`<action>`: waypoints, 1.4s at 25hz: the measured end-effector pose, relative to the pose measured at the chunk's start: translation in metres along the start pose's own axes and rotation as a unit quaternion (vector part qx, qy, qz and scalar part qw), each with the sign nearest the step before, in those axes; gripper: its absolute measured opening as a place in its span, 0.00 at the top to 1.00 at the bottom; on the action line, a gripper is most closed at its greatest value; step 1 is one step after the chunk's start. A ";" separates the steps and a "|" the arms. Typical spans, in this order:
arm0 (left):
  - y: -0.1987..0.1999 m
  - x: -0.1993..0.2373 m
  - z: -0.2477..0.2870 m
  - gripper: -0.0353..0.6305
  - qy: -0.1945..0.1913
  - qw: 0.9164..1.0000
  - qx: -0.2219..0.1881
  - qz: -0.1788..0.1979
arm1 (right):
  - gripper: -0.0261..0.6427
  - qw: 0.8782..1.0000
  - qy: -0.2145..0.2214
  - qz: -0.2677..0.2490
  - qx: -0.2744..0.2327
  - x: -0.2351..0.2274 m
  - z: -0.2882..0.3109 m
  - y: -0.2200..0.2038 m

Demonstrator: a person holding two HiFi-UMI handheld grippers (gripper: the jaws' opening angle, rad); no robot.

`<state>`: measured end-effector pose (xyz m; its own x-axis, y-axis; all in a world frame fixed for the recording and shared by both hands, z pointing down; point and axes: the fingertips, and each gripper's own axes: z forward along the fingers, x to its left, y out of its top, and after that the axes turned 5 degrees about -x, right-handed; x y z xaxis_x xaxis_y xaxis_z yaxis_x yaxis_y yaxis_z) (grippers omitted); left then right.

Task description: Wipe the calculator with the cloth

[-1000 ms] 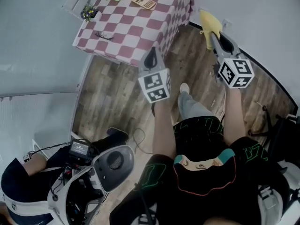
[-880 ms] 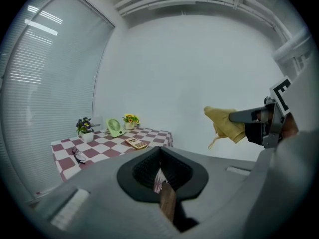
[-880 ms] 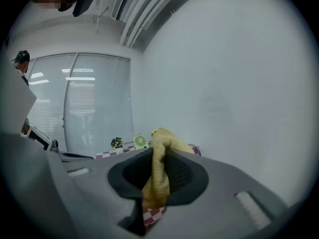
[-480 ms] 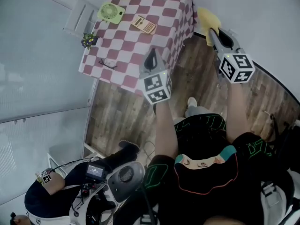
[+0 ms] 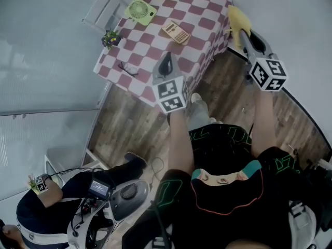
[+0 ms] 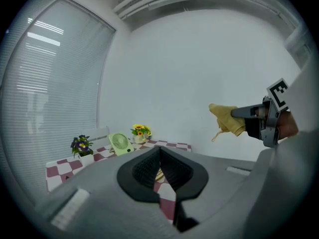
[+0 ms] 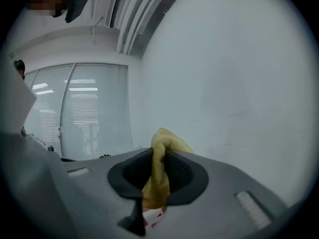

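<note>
In the head view, the table [image 5: 155, 45] in its checked cover stands ahead of the person, with the calculator [image 5: 175, 32] lying flat toward its far end, between the fan [image 5: 140, 10] and the right edge. Glasses [image 5: 127, 69] lie near the near left corner, and a plant [image 5: 110, 38] stands at the left edge. The left gripper [image 5: 166, 61] is held up in front of the near right corner, well apart from the calculator. The right gripper [image 5: 243, 32] is out past the right edge, over the floor, with the yellow cloth [image 5: 236, 18] sticking out of its tip beside the far right corner. In the left gripper view, the jaws are pressed together with nothing between them; the table, fan and plant show beyond, a sliver of the calculator peeks over the jaw tips, and the other gripper with the cloth hangs in the air at the right. In the right gripper view, the jaws pinch a bunched fold of the cloth, which rises above them and droops below; only wall and blinds lie behind. As a judgement, only the pick-up is done: the cloth is in hand but nowhere near the calculator, so bringing it over the table, lowering it and all the wiping remain.
</note>
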<state>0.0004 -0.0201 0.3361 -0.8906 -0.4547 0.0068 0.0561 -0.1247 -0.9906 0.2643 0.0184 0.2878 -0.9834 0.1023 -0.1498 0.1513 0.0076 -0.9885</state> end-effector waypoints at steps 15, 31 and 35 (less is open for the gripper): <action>-0.049 0.063 0.138 0.93 0.019 0.997 0.052 -0.055 | 0.86 0.999 0.001 0.003 0.040 -0.039 0.143 -0.025; -0.117 0.130 0.188 0.93 0.062 0.983 0.116 -0.127 | 0.86 0.967 0.163 -0.088 0.176 0.050 0.306 -0.107; -0.134 0.138 0.191 0.93 0.065 0.980 0.125 -0.141 | 0.86 0.944 0.239 -0.111 0.198 0.091 0.322 -0.134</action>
<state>-0.0435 -0.2349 0.4955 -0.9356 -0.2572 0.2421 -0.1062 -0.4487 -0.8874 0.1220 -0.2939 0.3996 -0.8145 0.5802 -0.0046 -0.1952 -0.2814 -0.9395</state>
